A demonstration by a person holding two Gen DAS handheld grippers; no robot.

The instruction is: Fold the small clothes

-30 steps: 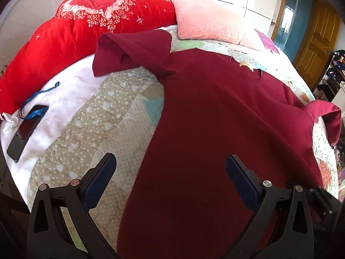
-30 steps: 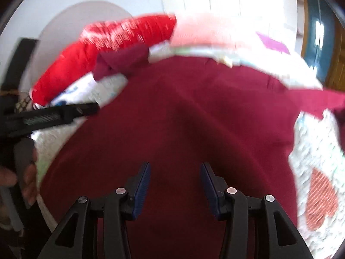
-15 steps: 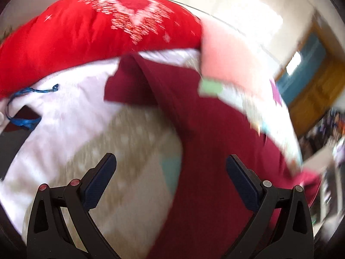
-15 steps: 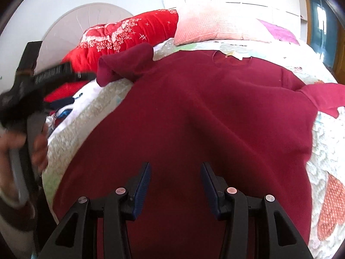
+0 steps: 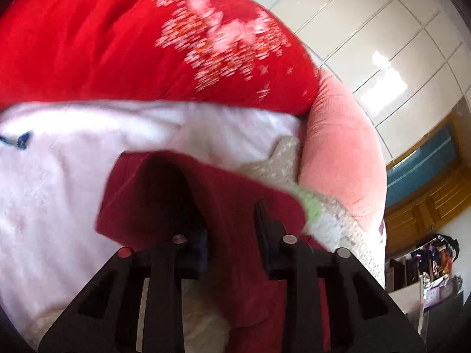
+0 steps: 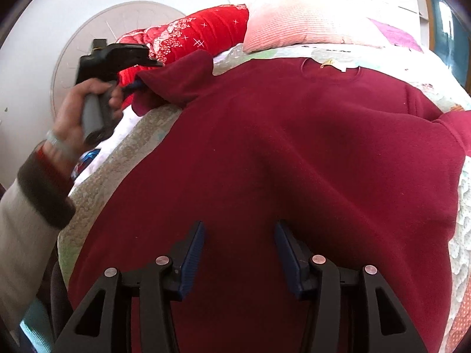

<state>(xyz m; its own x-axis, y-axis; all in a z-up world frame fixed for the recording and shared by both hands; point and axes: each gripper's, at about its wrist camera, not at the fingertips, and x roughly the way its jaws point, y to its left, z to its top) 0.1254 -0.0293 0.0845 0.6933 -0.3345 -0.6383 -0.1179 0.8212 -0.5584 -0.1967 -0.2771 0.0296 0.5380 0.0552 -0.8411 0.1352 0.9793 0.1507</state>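
A dark red sweater (image 6: 294,147) lies spread flat on the bed, neck toward the pillows. Its left sleeve (image 5: 164,200) is bunched over the white blanket. My left gripper (image 5: 231,214) is closing its jaws on that sleeve, with the fabric filling the gap between the pads. The right wrist view shows the same gripper (image 6: 131,87) in a person's hand (image 6: 88,103) at the sleeve (image 6: 182,73). My right gripper (image 6: 240,229) hangs over the sweater's lower body, jaws open and easing slightly wider, nothing pinched between them.
A red embroidered quilt (image 5: 117,44) and a pink pillow (image 5: 338,147) lie at the head of the bed. A patchwork bedcover (image 6: 123,153) and a white blanket (image 5: 59,176) lie under the sweater. A wooden door (image 5: 426,191) is at the right.
My left gripper swept up and left from the sweater's hem to the sleeve, rolled, and narrowed its wide jaws onto the fabric. The right gripper barely shifted.
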